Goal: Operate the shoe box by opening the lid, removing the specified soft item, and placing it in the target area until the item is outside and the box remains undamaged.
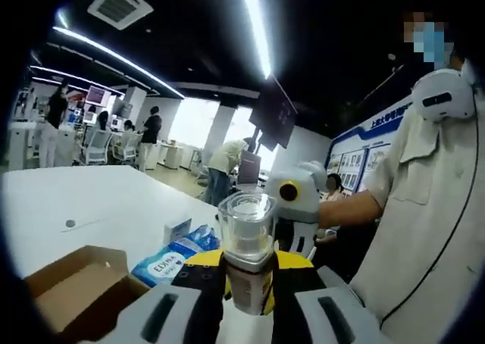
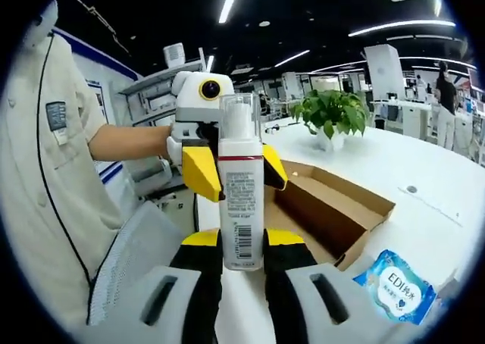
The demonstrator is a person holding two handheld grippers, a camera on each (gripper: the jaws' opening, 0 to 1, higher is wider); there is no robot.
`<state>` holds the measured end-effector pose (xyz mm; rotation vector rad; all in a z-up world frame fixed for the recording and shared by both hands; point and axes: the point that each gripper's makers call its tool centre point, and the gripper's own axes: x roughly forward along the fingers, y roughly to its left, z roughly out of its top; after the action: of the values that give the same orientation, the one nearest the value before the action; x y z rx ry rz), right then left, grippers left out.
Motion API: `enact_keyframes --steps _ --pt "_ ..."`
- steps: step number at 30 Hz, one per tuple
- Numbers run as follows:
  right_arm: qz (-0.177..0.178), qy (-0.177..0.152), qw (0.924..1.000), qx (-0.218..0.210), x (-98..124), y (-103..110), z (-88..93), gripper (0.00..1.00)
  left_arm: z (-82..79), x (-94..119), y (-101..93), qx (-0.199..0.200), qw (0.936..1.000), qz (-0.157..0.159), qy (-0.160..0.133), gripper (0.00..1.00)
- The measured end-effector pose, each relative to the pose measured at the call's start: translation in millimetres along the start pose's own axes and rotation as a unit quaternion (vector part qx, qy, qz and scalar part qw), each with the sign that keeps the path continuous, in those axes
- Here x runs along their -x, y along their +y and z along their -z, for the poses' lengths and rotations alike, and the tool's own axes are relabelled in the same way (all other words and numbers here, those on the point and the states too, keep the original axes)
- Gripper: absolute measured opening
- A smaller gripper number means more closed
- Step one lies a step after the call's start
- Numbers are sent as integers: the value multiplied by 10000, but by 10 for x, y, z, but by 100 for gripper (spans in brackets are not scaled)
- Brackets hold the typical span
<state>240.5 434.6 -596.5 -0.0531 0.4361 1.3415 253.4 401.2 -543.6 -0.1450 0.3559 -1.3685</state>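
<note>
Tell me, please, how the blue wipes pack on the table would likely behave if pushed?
The blue wipes pack looks like a soft, flat film pouch, so it would probably slide rather than roll or tip. Its glossy wrapper may be slippery, and it would likely sag if pinched at one edge.

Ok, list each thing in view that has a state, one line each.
pump bottle: upright, clear cap on, gripped low by the right claw and higher by the left claw.
shoe box: open, flaps up, on the white table.
wipes pack: lying flat on the table beside the box, outside it.
potted plant: upright.
</note>
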Motion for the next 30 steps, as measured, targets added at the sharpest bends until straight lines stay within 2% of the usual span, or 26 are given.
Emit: enact_keyframes --steps 2,7,14,30 --pt "-12 100 9999 -16 -18 6 46 17 48 -29 2 90 9997 -35 218 23" --pt "113 168 9998 36 -23 -14 88 18 78 -59 22 27 9990 -125 436 22" --pt "411 281 9983 316 -5 -112 101 19 96 -67 80 -158 9979 -280 568 21" --pt "544 307 9971 428 34 -160 55 23 75 -24 113 -199 9976 -351 555 19"
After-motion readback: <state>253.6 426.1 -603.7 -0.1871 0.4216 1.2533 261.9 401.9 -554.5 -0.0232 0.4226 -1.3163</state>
